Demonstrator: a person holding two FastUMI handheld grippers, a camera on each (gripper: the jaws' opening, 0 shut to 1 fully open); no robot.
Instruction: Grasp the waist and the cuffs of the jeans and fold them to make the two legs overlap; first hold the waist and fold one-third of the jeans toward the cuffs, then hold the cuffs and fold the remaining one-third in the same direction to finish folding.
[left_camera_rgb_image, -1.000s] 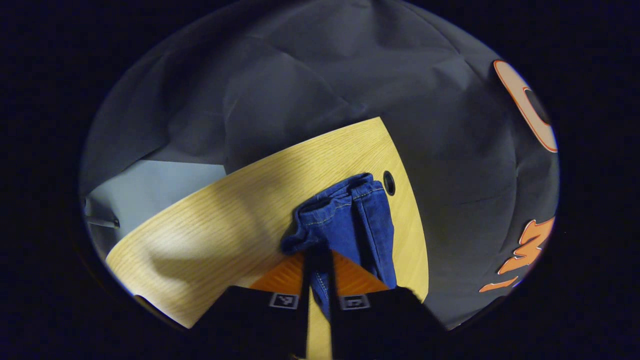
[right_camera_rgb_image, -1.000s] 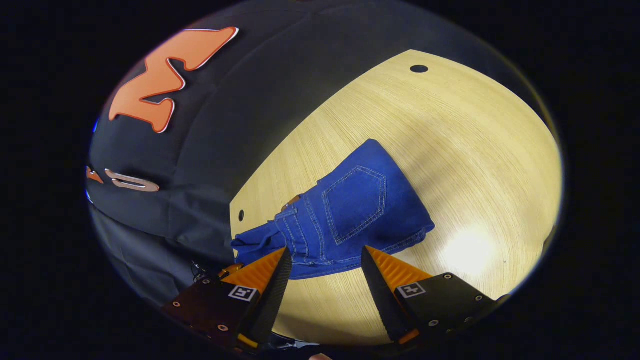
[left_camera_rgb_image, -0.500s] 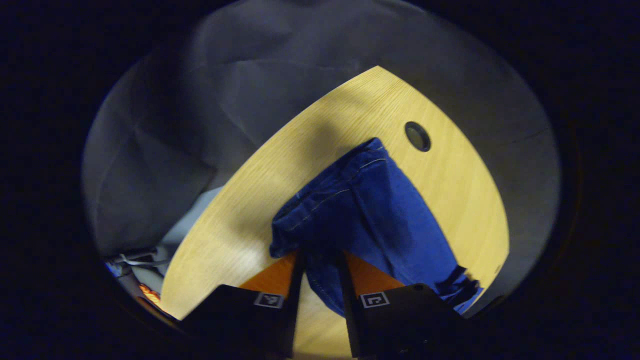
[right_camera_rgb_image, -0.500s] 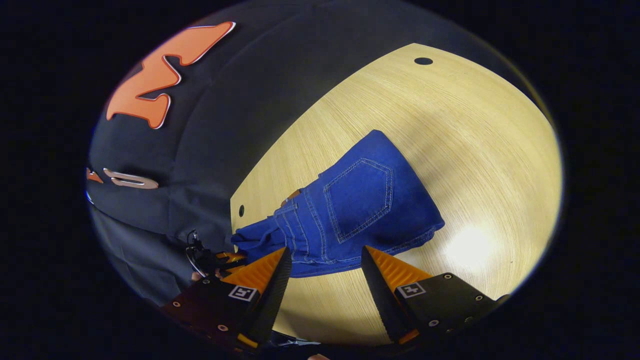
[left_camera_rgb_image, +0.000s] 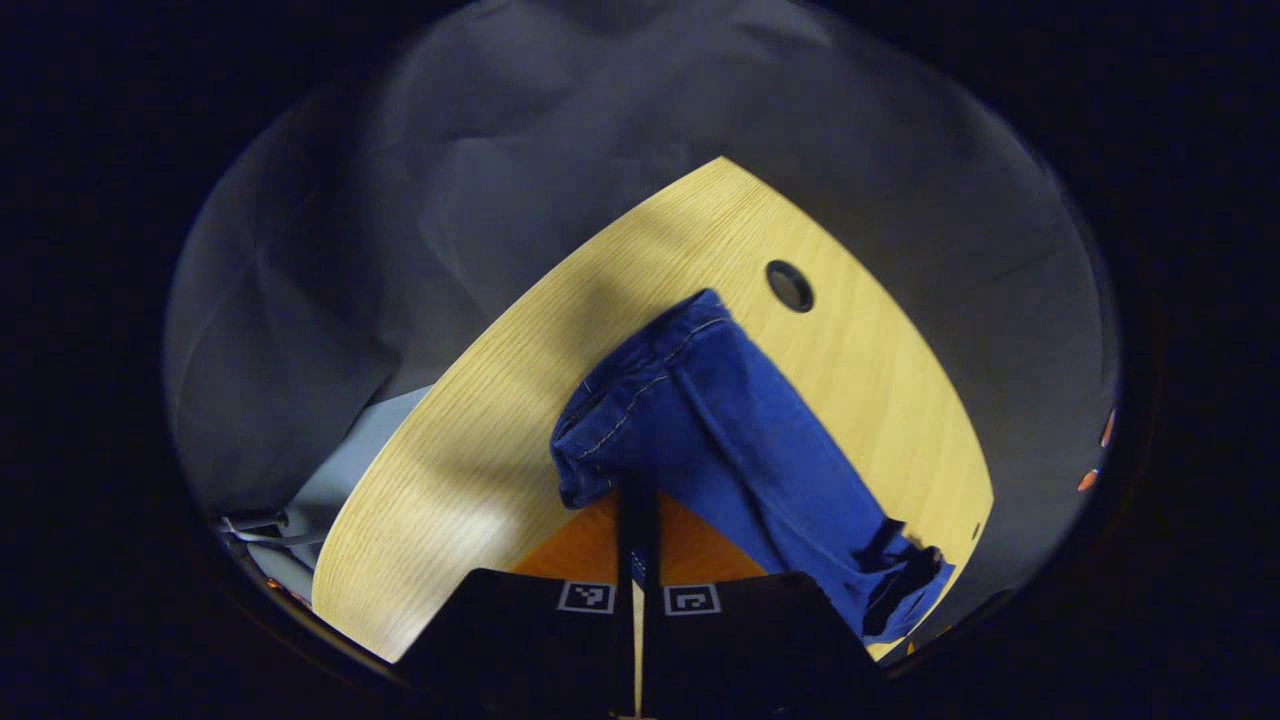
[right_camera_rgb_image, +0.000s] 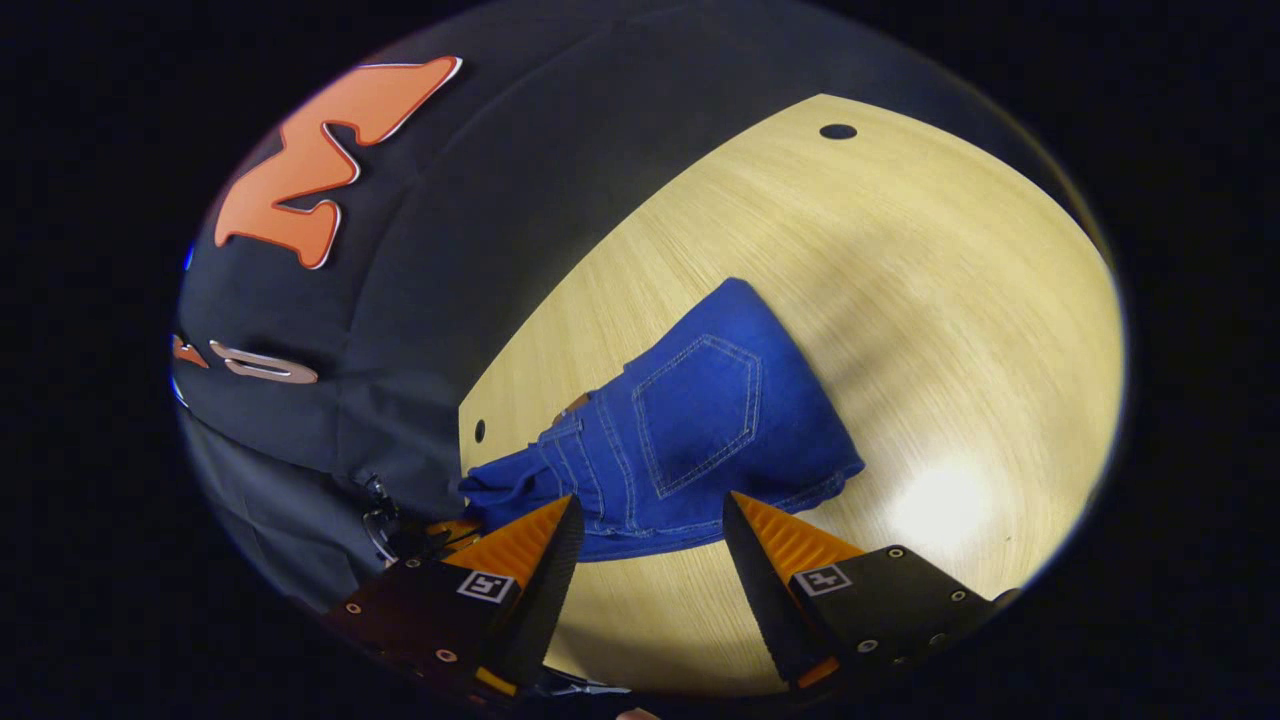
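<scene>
jeans (left_camera_rgb_image: 720, 430): near end is hidden behind the left gripper (left_camera_rgb_image: 637, 520) | table (right_camera_rgb_image: 900, 300): far side is cut off by the edge

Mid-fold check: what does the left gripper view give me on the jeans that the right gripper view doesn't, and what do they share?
Left gripper view: the left gripper shut on the jeans at a stitched hem, fabric trailing toward the table edge.

Right gripper view: the right gripper open above the near edge of the jeans, and the back pocket facing up.

Both: the jeans on the wooden table with its round hole.
</scene>
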